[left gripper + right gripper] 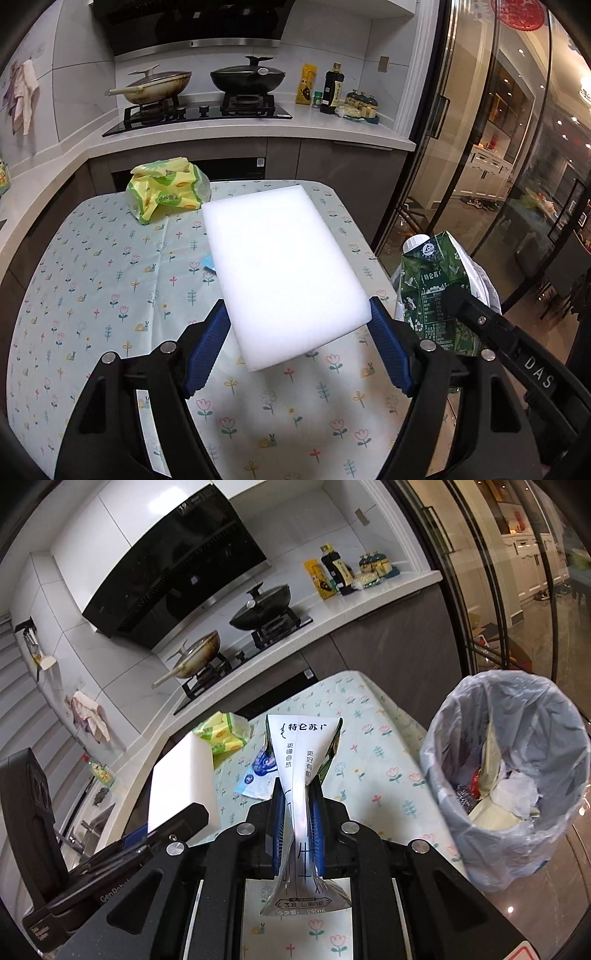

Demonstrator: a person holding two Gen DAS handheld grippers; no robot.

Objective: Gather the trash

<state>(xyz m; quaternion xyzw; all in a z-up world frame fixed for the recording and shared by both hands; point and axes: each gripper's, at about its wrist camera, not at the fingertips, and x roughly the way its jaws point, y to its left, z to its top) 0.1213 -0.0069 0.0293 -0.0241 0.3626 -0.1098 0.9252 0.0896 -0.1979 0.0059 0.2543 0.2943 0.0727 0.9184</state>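
Now carry both loads over the bin [443,746]: right gripper [298,812] fingers clenched on flattened milk carton [301,746], left gripper [295,347] fingers clamping white foam block [284,266]. Probably best released directly above rim, carton first.

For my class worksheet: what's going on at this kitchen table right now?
A person is clearing trash with two handheld grippers. The left gripper holds a white foam block above the floral tablecloth. The right gripper pinches a flattened milk carton, beside the lined trash bin. A yellow-green wrapper remains on the table.
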